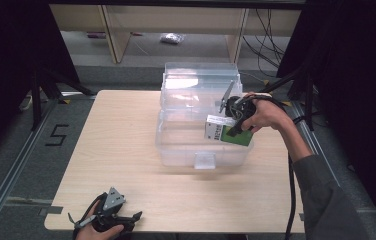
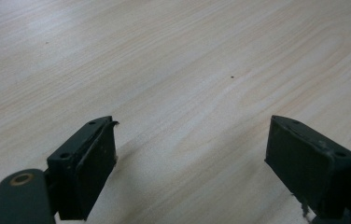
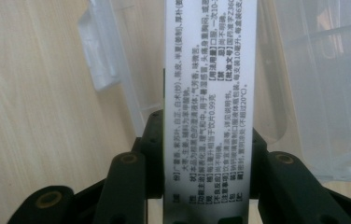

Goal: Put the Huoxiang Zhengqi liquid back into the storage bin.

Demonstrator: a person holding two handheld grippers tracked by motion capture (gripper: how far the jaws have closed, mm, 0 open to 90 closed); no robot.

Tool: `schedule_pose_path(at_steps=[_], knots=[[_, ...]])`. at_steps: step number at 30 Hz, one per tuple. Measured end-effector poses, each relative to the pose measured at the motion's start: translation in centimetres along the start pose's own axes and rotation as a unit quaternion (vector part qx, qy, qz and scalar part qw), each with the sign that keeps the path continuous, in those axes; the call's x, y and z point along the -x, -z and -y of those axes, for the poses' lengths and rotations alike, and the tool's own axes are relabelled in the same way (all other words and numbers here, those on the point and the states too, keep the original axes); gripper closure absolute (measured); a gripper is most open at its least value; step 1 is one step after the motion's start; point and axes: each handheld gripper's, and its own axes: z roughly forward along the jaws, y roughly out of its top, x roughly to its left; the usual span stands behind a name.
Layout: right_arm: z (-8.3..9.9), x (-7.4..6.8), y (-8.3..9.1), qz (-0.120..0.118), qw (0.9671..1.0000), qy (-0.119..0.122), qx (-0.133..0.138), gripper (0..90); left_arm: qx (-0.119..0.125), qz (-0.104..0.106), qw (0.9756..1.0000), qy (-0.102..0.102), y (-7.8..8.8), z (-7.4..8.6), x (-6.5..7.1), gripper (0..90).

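We are holding a green-and-white carton [image 1: 227, 132] with the right gripper [image 1: 237, 121], jaws pinching it on both narrow sides; in the right gripper view the white printed face of the carton [image 3: 211, 102] is standing between the two black jaws, w/ small text running along it. In the high view the carton is hanging over the front right part of the clear plastic storage box [image 1: 176, 150], tilted, its white end toward the box middle and its green side toward the right wall. The box is sitting at the centre-back of the wooden table [image 1: 116, 150], its lid [image 1: 201, 75] standing open behind it and a latch [image 1: 205, 161] at the front. We are resting the left gripper [image 1: 126, 221] at the near left edge of the table, well apart from the box. In the left gripper view its jaws are spread wide, approx. at full, w/ bare tabletop [image 2: 173, 70] between them.
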Motion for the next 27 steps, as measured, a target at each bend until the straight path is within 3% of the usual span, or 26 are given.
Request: schedule_pose_path(at_steps=[5, 10, 11, 12, 14, 17, 19, 20, 27], knots=[[0.1, 0.4, -0.8, -0.001, 1.0000, -0.007, -0.003, 64.5, 0.000, -0.001, 1.0000, 0.000, 0.0, 0.0, 0.0, 15.6], [0.2, 0.6, -1.9, -0.010, 0.9999, 0.007, -0.003, 64.4, -0.004, 0.001, 1.0000, -0.003, 0.0, 0.1, 0.0, 15.6], [0.2, 0.6, -2.2, -0.006, 0.9999, -0.003, -0.012, 64.4, -0.001, -0.002, 1.0000, 0.001, 0.0, 0.1, 0.0, 15.5], [0.2, 0.8, -2.4, -0.003, 0.9999, 0.008, -0.013, 64.4, -0.001, -0.002, 1.0000, 0.001, 0.0, 0.1, 0.0, 15.6], [0.2, 0.7, -2.8, -0.011, 0.9996, -0.012, -0.021, 64.4, -0.007, 0.001, 0.9999, -0.007, 0.1, 0.1, -0.1, 15.6], [0.3, 1.1, -3.5, -0.016, 0.9998, 0.010, -0.006, 64.4, -0.001, -0.001, 1.0000, 0.001, 0.0, 0.0, 0.0, 15.6], [0.3, 1.3, -3.9, -0.012, 0.9996, 0.021, -0.014, 64.4, -0.007, 0.000, 0.9999, -0.007, 0.1, 0.1, -0.1, 15.6], [0.5, 1.0, -4.0, -0.024, 0.9993, -0.010, -0.026, 64.4, -0.007, -0.001, 1.0000, -0.006, 0.1, 0.1, -0.1, 15.6], [0.8, 1.5, -5.1, -0.022, 0.9994, 0.000, -0.027, 64.3, -0.002, -0.010, 0.9999, 0.004, 0.0, 0.1, 0.0, 15.6]])
